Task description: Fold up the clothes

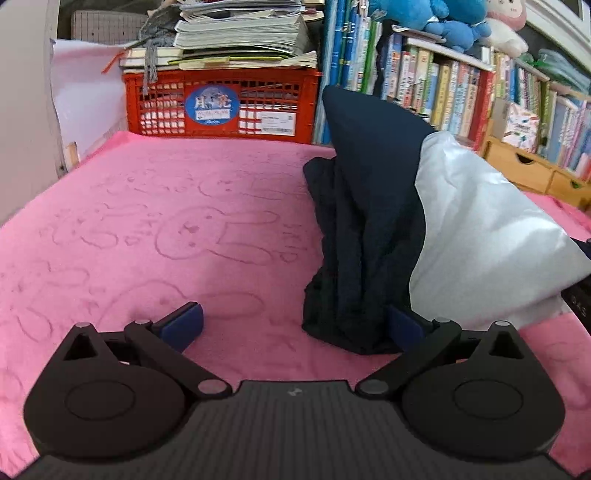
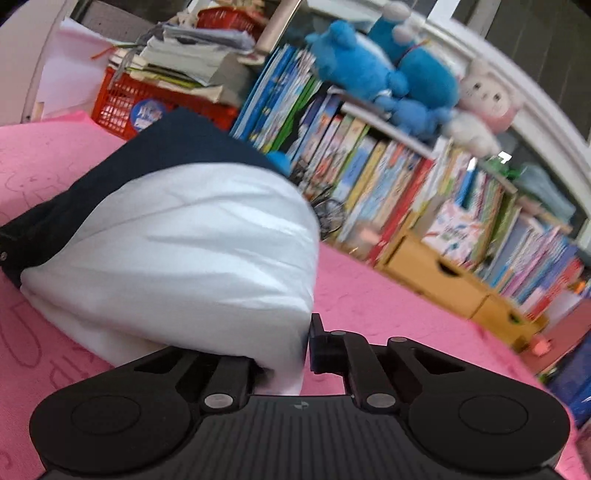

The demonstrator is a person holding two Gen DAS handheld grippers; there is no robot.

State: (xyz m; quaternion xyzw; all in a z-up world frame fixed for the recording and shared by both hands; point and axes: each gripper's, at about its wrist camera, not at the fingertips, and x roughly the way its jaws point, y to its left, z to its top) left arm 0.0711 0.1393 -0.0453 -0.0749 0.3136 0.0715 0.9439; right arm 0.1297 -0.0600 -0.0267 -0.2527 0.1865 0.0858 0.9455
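Garment (image 1: pixel 373 221), 1 navy-and-white piece, heaped center-right on pink blanket (image 1: pixel 147 221). 2 grippers: left gripper (image 1: pixel 295 325) wide, nothing between; right gripper (image 2: pixel 295 354) clamped on white cloth. 1 red crate (image 1: pixel 221 107), upper left, contents unclear, w/ books (image 1: pixel 240 33) stacked on top.

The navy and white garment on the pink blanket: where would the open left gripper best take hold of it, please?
Probably the low navy hem of the garment, which lies bunched on the pink blanket beside the left gripper. Come in level from the left: that edge is free, while the right gripper pinches the white part.
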